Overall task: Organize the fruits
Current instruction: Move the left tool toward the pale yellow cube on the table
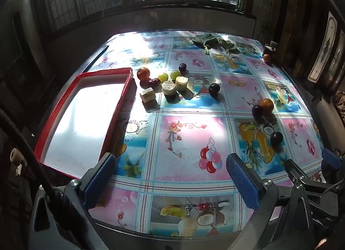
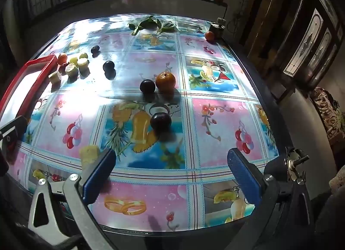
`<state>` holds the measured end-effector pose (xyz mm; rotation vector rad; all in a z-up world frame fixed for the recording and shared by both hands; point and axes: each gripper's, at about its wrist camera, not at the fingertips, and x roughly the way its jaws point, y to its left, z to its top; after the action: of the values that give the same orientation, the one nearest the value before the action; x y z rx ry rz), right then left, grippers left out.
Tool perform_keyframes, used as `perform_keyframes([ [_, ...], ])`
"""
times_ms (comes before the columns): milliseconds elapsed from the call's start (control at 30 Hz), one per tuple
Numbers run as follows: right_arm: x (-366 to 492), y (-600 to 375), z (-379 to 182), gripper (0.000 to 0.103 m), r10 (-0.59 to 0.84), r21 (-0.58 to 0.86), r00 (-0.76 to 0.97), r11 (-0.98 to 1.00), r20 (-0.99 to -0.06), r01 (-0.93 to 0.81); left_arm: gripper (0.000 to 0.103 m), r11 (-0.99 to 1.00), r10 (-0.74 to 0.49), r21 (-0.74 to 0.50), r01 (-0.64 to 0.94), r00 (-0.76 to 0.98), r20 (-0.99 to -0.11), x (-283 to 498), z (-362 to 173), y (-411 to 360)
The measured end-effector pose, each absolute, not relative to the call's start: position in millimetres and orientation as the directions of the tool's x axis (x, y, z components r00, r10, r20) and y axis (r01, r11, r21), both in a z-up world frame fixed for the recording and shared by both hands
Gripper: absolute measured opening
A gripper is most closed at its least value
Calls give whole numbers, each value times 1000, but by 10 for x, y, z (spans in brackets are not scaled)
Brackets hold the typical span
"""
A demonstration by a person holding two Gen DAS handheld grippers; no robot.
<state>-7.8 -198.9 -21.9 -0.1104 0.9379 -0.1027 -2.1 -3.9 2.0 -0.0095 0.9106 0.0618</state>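
A red-rimmed white tray lies at the table's left and holds nothing; it also shows in the right wrist view. Beside it sit an orange, a red date, two green grapes, several pale cut chunks and a small dark fruit. Dark plums and an orange lie mid-table. A yellow chunk sits just left of my right gripper. My left gripper and my right gripper are both open and empty near the front edge.
Green leaves lie at the table's far edge. A small orange and a dark jar stand at the far right corner. The table carries a glossy fruit-print cloth. Windows and dark walls surround it.
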Motion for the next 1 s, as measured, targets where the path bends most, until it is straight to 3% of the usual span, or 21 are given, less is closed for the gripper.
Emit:
perform_keyframes([
  [1000,-25,-2056,-203,103,-178,-178,576,982,-798,57,102,1000,8,-2,-17,546,-838,-39,-162,-159],
])
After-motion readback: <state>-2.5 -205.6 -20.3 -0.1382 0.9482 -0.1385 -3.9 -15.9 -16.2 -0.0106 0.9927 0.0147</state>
